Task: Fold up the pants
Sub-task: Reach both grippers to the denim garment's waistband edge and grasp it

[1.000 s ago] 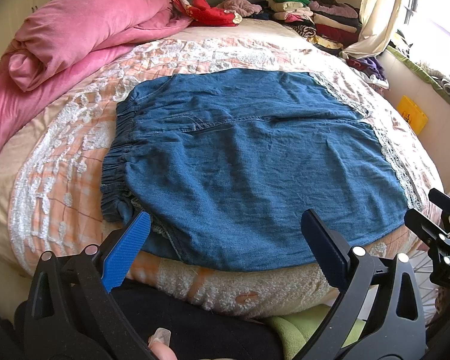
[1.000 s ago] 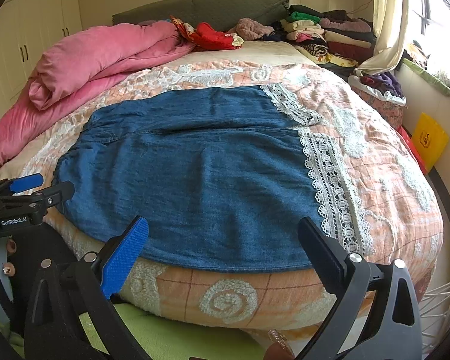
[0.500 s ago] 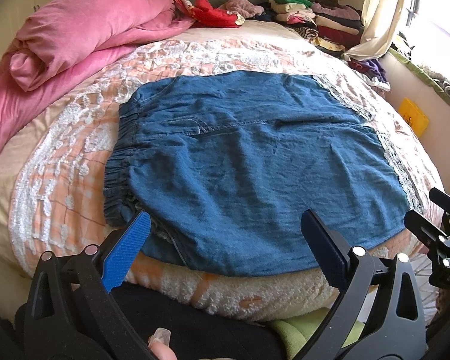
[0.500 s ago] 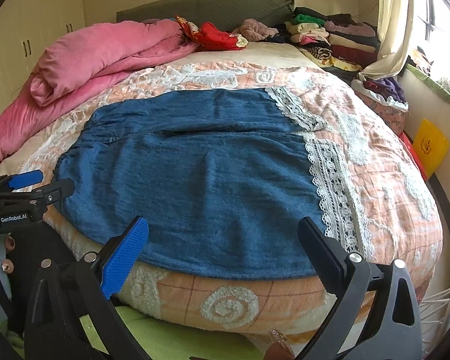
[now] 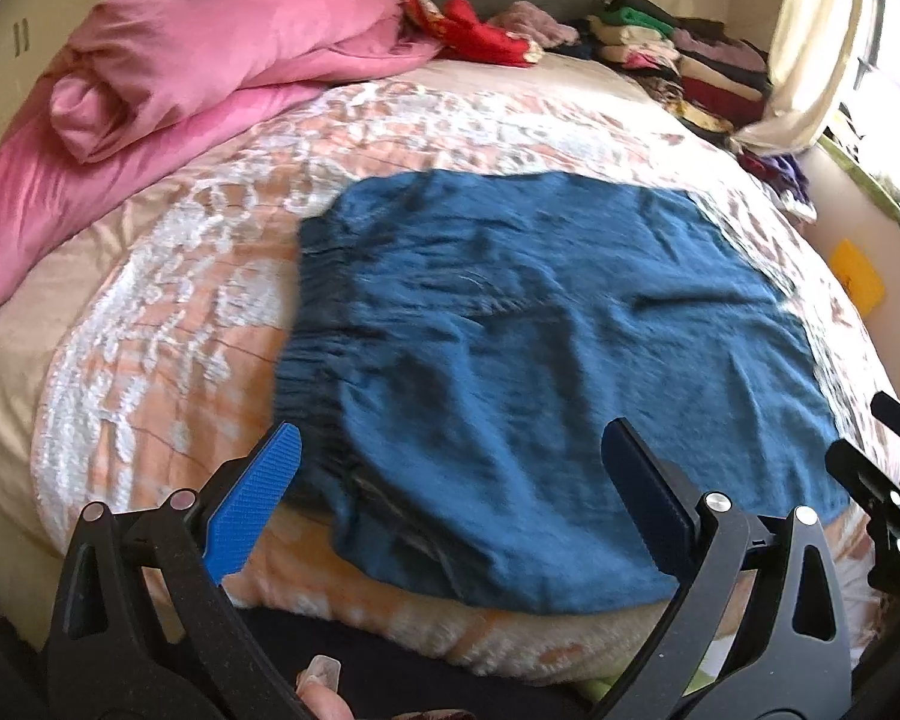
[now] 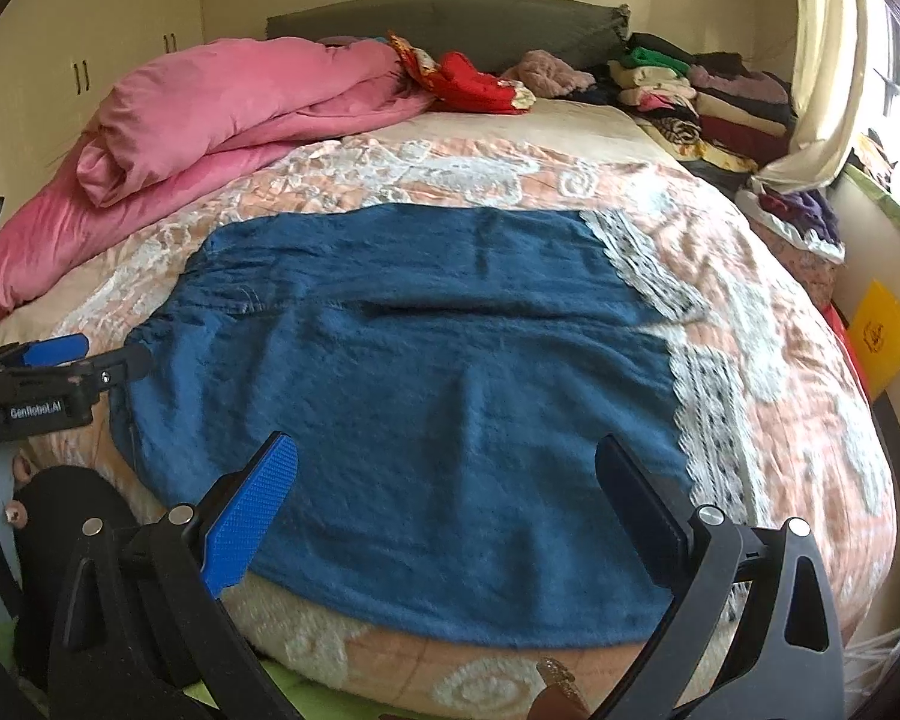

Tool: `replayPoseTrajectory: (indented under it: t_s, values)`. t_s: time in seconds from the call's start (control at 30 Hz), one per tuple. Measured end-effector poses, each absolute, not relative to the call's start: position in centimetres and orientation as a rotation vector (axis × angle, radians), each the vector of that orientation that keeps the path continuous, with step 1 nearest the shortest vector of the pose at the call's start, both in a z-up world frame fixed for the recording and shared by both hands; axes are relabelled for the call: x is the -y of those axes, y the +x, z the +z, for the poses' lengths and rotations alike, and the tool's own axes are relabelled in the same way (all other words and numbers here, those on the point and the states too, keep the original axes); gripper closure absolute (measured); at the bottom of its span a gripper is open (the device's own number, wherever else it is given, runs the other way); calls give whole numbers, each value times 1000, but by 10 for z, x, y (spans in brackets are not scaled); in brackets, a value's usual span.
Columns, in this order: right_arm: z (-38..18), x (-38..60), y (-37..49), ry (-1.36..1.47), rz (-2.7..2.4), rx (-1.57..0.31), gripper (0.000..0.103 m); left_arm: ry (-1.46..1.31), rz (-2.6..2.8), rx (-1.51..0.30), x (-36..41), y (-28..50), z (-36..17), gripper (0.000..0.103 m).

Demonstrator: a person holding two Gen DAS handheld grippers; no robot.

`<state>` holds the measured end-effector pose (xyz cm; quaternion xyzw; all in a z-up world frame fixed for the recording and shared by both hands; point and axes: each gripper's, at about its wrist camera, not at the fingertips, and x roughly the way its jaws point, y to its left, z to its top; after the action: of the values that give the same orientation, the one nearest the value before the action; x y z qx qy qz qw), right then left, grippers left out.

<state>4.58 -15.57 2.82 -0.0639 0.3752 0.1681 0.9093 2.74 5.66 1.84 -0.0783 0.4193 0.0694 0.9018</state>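
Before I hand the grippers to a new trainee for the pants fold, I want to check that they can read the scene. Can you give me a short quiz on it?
1. True or false: the left gripper is shut on the blue pants.
2. Multiple choice: in the right wrist view, the white lace trim of the pants lies at their A) left end, B) right end, C) middle.
3. Fill in: the rolled quilt at the far left of the bed is ____ in colour.

Key: 1 false, both the left gripper and the right gripper are open and hold nothing. 2 B. 3 pink.
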Motion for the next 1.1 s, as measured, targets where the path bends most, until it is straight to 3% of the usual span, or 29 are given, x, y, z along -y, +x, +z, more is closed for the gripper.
replayPoseTrajectory:
  t_s: [0.6, 1.1]
  values:
    - [34, 91, 131, -215, 515, -761, 4, -263, 268, -886, -150, 70, 8, 9]
    - [17, 55, 234, -255, 585, -864, 4, -260, 246, -939, -189, 148, -5, 9]
